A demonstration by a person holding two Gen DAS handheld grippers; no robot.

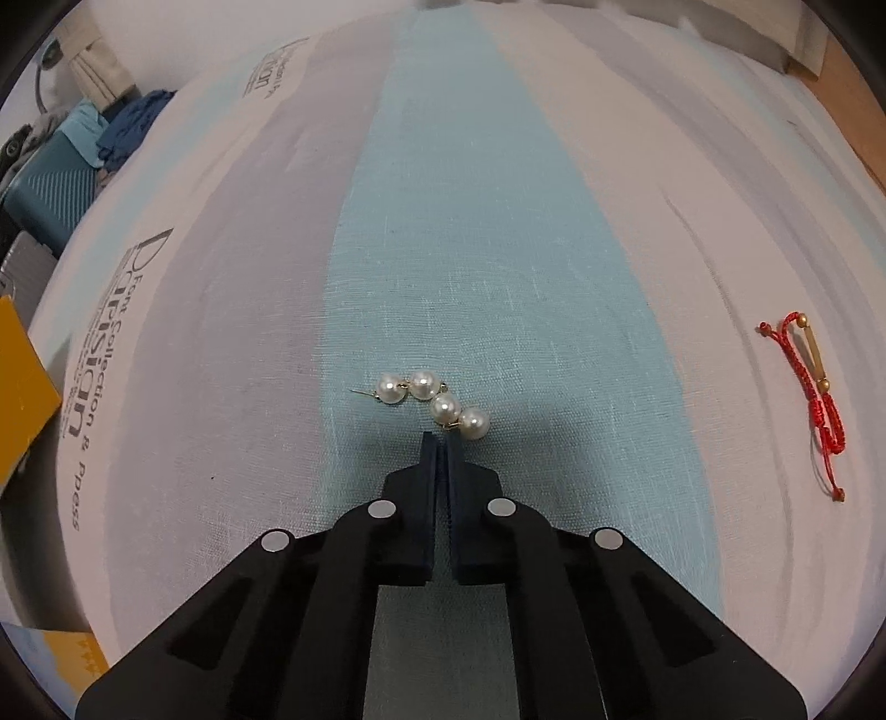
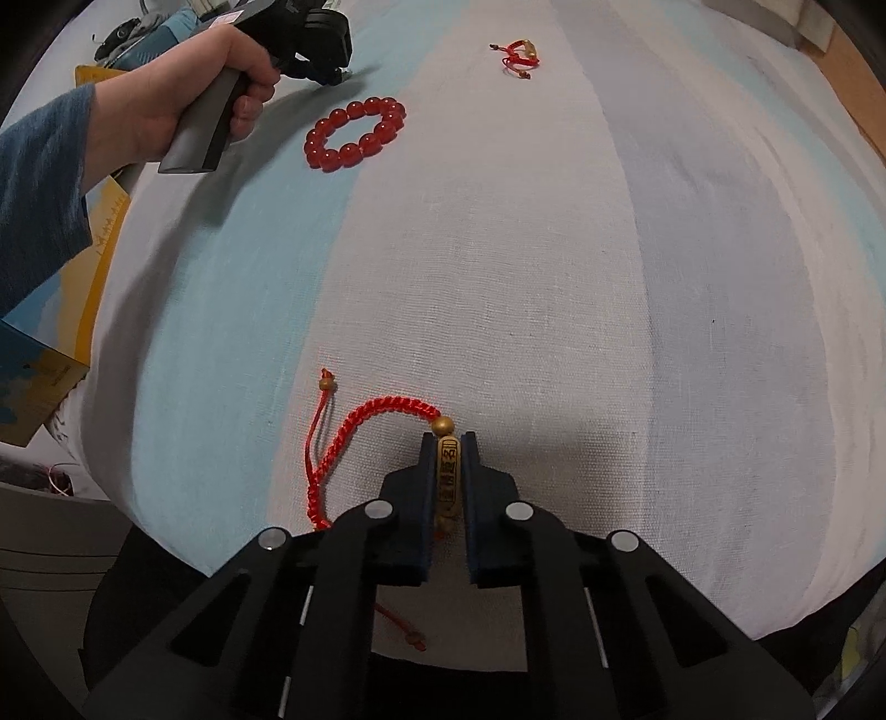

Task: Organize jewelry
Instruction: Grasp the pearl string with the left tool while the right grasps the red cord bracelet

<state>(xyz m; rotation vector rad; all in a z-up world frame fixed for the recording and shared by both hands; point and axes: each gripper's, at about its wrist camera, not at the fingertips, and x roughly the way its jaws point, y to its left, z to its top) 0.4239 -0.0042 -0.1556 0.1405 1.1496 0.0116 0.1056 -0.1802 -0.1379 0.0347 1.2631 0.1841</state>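
Clamping the gold tube bead point(image 2: 448, 476) of a red braided cord bracelet point(image 2: 354, 443), the right gripper point(image 2: 448, 440) fingers hide its lower end. Left gripper point(image 1: 442, 440) fingers sit nearly closed, tips at the pearl earring point(image 1: 432, 401) on striped cloth point(image 1: 498, 249); whether they pinch its wire is unclear.

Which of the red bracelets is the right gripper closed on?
The near braided cord bracelet: the right gripper clamps its gold tube. The bead bracelet and far cord bracelet lie untouched.
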